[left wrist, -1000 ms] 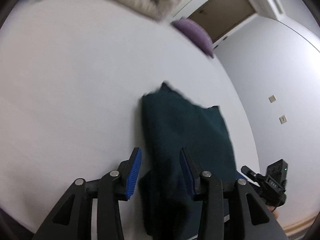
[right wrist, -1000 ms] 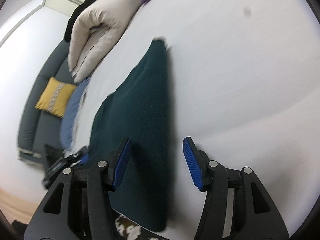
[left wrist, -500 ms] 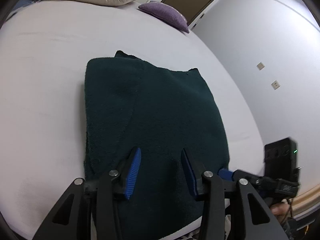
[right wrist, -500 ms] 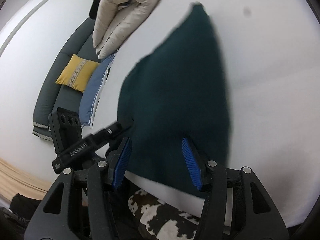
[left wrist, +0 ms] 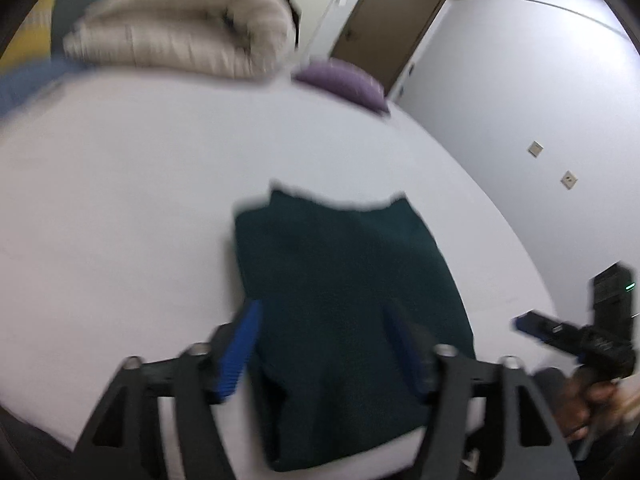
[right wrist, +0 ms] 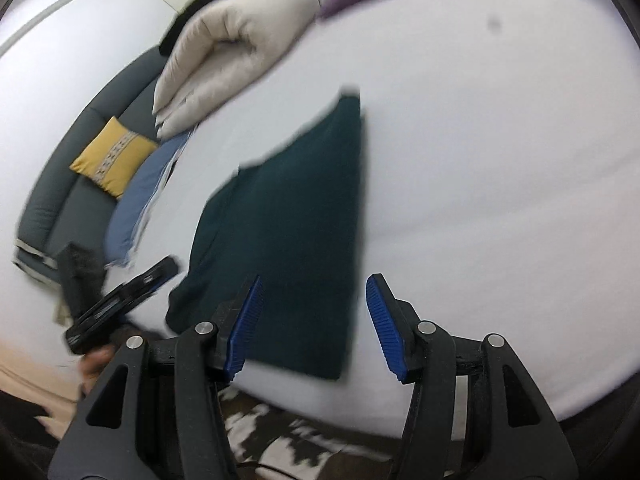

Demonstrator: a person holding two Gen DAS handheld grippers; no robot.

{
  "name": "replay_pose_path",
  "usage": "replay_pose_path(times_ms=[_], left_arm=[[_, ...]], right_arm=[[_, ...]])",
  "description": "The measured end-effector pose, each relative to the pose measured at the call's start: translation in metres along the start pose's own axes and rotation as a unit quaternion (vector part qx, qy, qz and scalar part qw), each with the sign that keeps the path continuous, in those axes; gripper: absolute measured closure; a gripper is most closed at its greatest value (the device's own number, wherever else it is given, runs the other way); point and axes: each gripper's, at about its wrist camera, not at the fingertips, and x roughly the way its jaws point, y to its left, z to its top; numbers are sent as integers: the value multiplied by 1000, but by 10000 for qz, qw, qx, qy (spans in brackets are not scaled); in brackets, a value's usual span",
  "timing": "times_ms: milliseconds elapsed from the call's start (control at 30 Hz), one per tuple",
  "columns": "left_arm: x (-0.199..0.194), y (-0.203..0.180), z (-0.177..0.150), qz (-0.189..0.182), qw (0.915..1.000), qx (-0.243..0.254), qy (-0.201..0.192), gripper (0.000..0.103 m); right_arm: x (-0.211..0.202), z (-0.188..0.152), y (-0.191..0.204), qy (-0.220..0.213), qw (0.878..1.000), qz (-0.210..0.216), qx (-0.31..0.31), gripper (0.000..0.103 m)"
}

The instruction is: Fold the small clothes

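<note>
Left tongs (left wrist: pixel 326 346) just widened, knit garment (left wrist: pixel 344 304) flat

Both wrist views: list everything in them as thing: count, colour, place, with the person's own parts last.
garment: one, dark teal, folded flat near the bed's near edge
bed: one, white sheet, under everything
duvet: one, cream, rolled at the bed's far end
pillow: one, purple, far end beside the duvet
cloth: one, blue, at the bed's edge by the sofa
sofa: one, grey, beyond the bed
cushion: one, yellow, on the sofa
door: one, brown, far wall
wall plates: two, pale, side wall
left gripper: blue fingers open, just widened, nothing gripped
right gripper: blue fingers open, nothing gripped
</note>
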Motion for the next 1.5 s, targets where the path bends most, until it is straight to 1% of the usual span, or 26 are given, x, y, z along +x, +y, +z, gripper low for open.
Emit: replay_pose_path(times_ms=[67,100,133,200,233,267,300,333,367,400,467,533,600,733,800,833,867,933,1000,1067,1133,1200,1233,1333,1400,1500], left_arm=[[-22,-11,8,374,9977,313,-481,15],[-34,-18,11,596,9942,465,-768,9],[-50,-30,13,893,9869,675,-1164,1],[-70,-46,14,1258,9727,988,-1683,0],[-80,-57,15,1476,9629,1185,-1924,0],[-86,-65,17,1645,9555,1310,-2070,0],[-91,-71,17,1803,9490,1387,-2184,0],[-99,-79,17,1965,9420,1432,-2312,0],[-105,-84,17,2034,9376,1439,-2424,0],[-113,-88,16,2089,9331,1437,-2550,0],[-128,-97,15,2184,9224,1453,-2837,0],[-140,-103,15,2276,9174,1453,-2925,0],[-146,-108,19,2270,9173,1486,-2915,0],[-153,-114,19,2411,9099,1611,-2966,0],[-154,-112,16,2609,9043,1525,-3016,0],[-153,-111,15,2660,9053,1491,-2958,0],[-151,-109,15,2662,9087,1467,-2861,0],[-143,-105,15,2664,9189,1378,-2562,0],[-135,-101,15,2744,9226,1337,-2360,0],[-125,-94,14,2626,9351,1259,-2020,0],[-113,-86,13,2489,9482,1075,-1654,0],[-100,-79,11,2511,9533,990,-1356,0],[-89,-74,9,2517,9566,969,-1102,0],[-67,-63,1,2460,9637,867,-564,0],[-60,-58,-4,2428,9658,807,-426,0],[-51,-52,-10,2437,9666,756,-262,0]], right_arm=[[-19,5,16,-435,9981,-283,-336,50],[-27,6,23,-662,9959,-411,-467,44],[-34,7,30,-851,9934,-523,-566,39],[-50,6,46,-1292,9849,-794,-836,26],[-56,5,54,-1490,9798,-923,-964,23],[-62,5,60,-1659,9747,-1044,-1074,17],[-67,3,71,-1896,9667,-1212,-1221,10],[-74,1,78,-2067,9610,-1300,-1294,6],[-79,1,84,-2258,9548,-1380,-1351,0],[-87,-1,91,-2559,9448,-1486,-1410,0],[-97,-4,100,-2904,9313,-1624,-1481,0],[-106,-7,110,-3129,9192,-1805,-1571,0],[-113,-9,117,-3244,9108,-1944,-1657,0],[-121,-11,125,-3350,9062,-1948,-1691,0],[-127,-13,129,-3352,9085,-1885,-1637,0],[-128,-12,130,-3291,9122,-1812,-1636,0],[-129,-11,132,-3176,9170,-1780,-1630,0],[-130,-12,135,-3048,9219,-1777,-1602,0],[-127,-12,137,-2954,9252,-1790,-1573,0],[-121,-11,138,-2814,9282,-1869,-1558,0],[-112,-11,139,-2596,9315,-2015,-1558,0],[-101,-11,139,-2344,9366,-2136,-1491,0],[-95,-10,138,-2247,9396,-2138,-1450,0],[-75,-10,132,-1885,9453,-2329,-1291,0],[-62,-12,128,-1638,9487,-2423,-1204,0],[-44,-16,124,-1309,9512,-2556,-1130,0]])
